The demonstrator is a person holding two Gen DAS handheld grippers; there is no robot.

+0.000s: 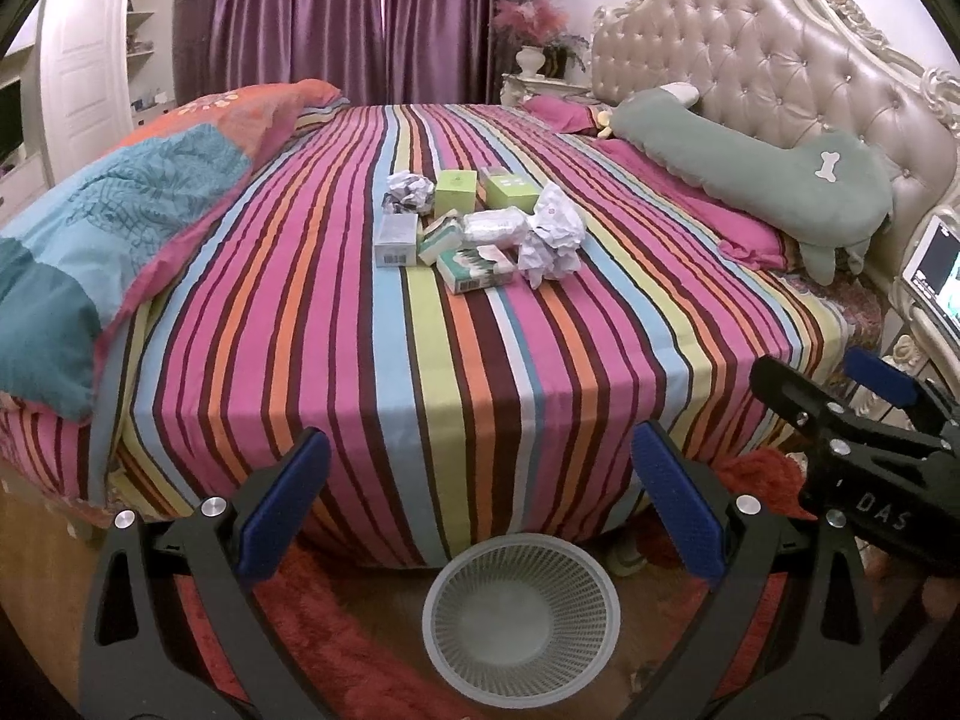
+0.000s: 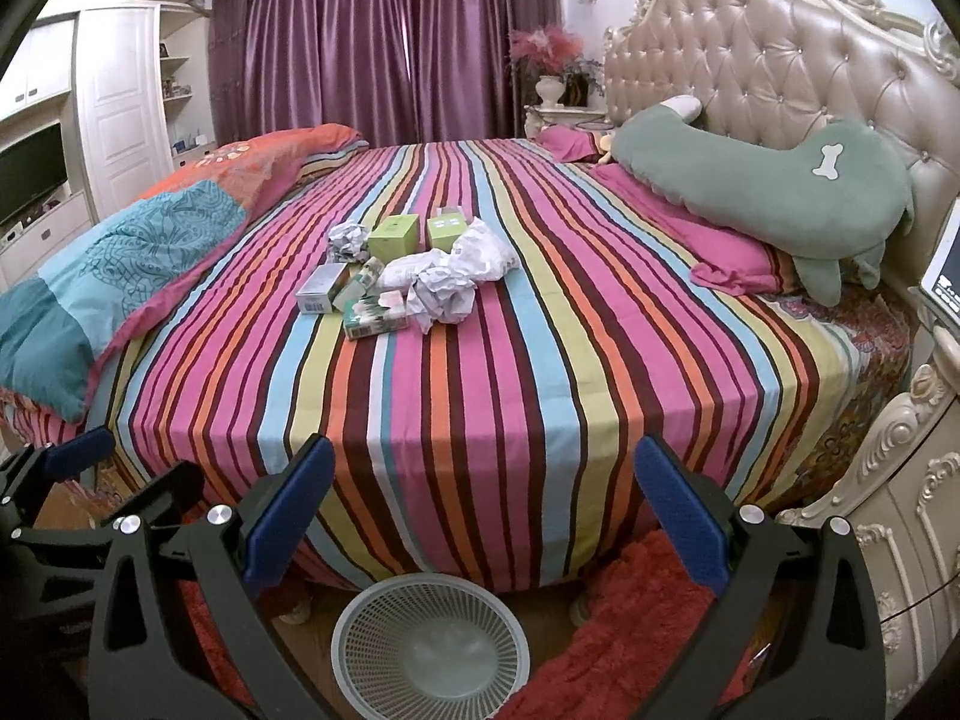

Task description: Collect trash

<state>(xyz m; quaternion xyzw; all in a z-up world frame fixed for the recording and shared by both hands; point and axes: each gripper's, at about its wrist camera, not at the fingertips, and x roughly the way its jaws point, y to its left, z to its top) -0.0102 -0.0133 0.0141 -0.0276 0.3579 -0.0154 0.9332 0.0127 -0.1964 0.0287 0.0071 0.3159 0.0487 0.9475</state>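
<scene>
A wide bed (image 2: 480,396) fills the room, its sheet striped in pink, orange, blue, green and brown. A folded quilt (image 2: 120,264) in teal, light blue and orange lies along its left side. At the head stands a tufted headboard (image 2: 780,54) with a carved cream frame, and a long green pillow (image 2: 768,180) with a small white bone on it leans against it, on top of a pink pillow (image 2: 732,264). Purple curtains (image 2: 384,42) hang across the far wall. Beside them a vase of pink flowers (image 2: 549,69) sits on a nightstand. White cabinets (image 2: 120,102) line the left wall. A red rug (image 1: 336,618) lies on the wooden floor.
</scene>
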